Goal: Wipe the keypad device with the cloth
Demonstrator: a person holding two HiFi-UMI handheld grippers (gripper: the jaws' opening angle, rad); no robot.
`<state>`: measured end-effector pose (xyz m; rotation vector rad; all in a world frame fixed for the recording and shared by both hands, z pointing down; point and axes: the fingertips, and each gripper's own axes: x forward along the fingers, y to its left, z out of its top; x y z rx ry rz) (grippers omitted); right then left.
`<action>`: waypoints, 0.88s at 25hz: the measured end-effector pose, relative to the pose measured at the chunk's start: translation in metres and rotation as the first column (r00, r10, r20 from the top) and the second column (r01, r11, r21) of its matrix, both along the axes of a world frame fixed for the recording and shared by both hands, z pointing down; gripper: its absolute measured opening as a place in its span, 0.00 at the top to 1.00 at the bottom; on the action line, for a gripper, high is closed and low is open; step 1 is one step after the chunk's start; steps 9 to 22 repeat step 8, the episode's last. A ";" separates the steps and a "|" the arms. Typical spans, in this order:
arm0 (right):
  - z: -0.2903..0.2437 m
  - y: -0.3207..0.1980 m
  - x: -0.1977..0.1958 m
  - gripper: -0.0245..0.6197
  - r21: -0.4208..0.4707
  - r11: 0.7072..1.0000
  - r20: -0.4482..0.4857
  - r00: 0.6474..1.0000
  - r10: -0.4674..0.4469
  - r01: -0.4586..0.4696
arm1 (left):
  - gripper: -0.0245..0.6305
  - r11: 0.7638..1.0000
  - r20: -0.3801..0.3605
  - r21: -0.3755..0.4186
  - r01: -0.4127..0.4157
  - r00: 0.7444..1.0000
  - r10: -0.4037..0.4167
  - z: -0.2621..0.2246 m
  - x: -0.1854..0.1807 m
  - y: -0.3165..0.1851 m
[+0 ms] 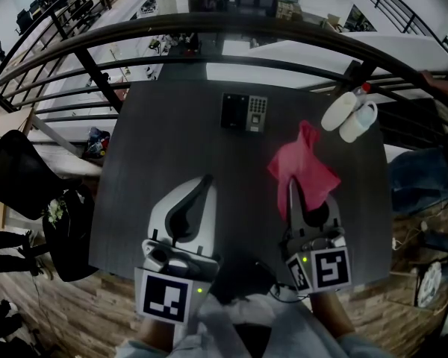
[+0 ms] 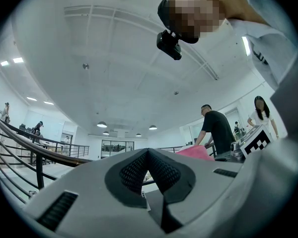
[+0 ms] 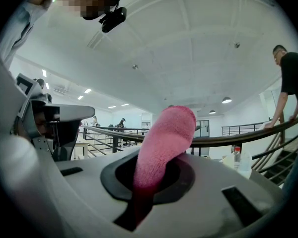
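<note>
1. Left tongs (image 1: 206, 179) (image 2: 149, 153): clenched on nothing, the jaws pressed together. I hold them over the near left part of the table (image 1: 127, 192), tips pointing away from me.
2. Right tongs (image 1: 291, 189) (image 3: 150, 185): clamped on the pink cloth (image 1: 304, 166) (image 3: 165, 138). The cloth rises from between the jaws and fans out past their tips. I cannot tell whether its far end rests on the table.
3. Keypad device (image 1: 245, 112): lies flat at the far middle of the table, with a dark panel on its left half and grey keys on its right. It is well apart from both tongs.
4. The cloth sits right of the keypad device and nearer to me, not touching it.
5. Two white bottles (image 1: 349, 113) (image 3: 241, 161): side by side at the far right of the table, one with a red cap.
6. Dark railing (image 1: 231, 27): curves beyond the table's far edge.
</note>
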<state>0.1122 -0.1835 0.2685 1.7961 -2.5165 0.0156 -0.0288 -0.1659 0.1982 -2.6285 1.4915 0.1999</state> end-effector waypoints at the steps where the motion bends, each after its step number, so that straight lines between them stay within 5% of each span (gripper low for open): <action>1: 0.000 0.000 0.000 0.92 0.000 1.000 0.000 1.000 -0.001 0.001 | 0.96 1.000 -0.001 0.000 0.000 1.000 0.000 0.000 0.000 0.001; 22: 0.000 0.003 -0.006 0.92 0.000 1.000 0.000 1.000 -0.006 0.006 | 0.96 1.000 -0.003 0.002 0.004 1.000 -0.004 0.001 -0.006 0.003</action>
